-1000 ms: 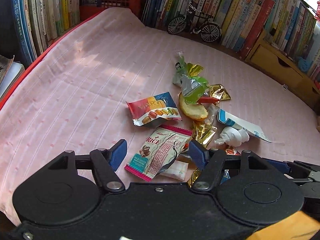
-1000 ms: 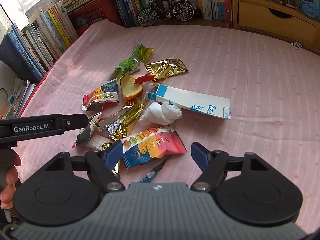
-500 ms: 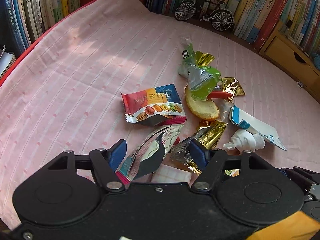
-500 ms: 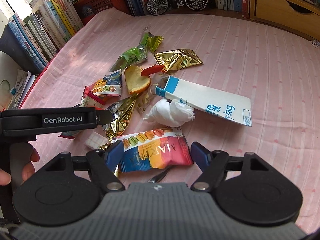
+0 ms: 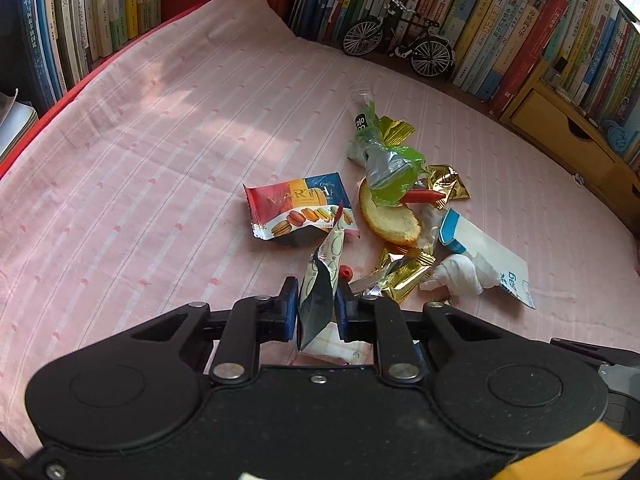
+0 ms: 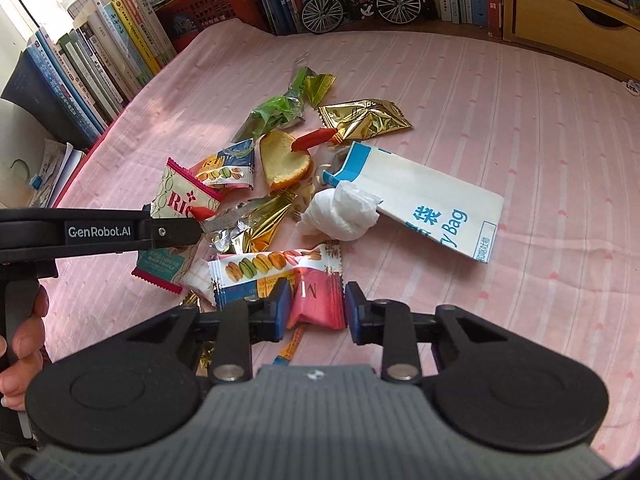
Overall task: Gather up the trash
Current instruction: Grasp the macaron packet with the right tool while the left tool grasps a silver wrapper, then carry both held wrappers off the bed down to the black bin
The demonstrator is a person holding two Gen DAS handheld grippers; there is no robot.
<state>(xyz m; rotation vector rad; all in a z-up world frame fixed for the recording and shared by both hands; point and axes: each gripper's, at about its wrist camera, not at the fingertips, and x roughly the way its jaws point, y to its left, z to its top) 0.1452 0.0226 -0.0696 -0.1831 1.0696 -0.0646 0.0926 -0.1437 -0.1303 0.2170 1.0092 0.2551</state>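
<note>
Trash is getting grabbed — left gripper (image 5: 317,312) has just clamped the Rice wrapper (image 5: 320,280), right gripper (image 6: 314,314) has pinched the Martha wrapper (image 6: 304,280) — both ready to lift.

A home study: bookshelves (image 5: 520,40) ring a pink-clothed table (image 5: 160,140).

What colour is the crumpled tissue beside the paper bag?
White; the crumpled tissue shows best in the right wrist view.

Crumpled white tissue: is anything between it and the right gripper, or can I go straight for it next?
Not straight: the right gripper is already shut on the macaron wrapper, which lies between its fingers and the crumpled white tissue. Beyond that wrapper only bare pink cloth separates them. The white paper bag touches the tissue's far side.
</note>
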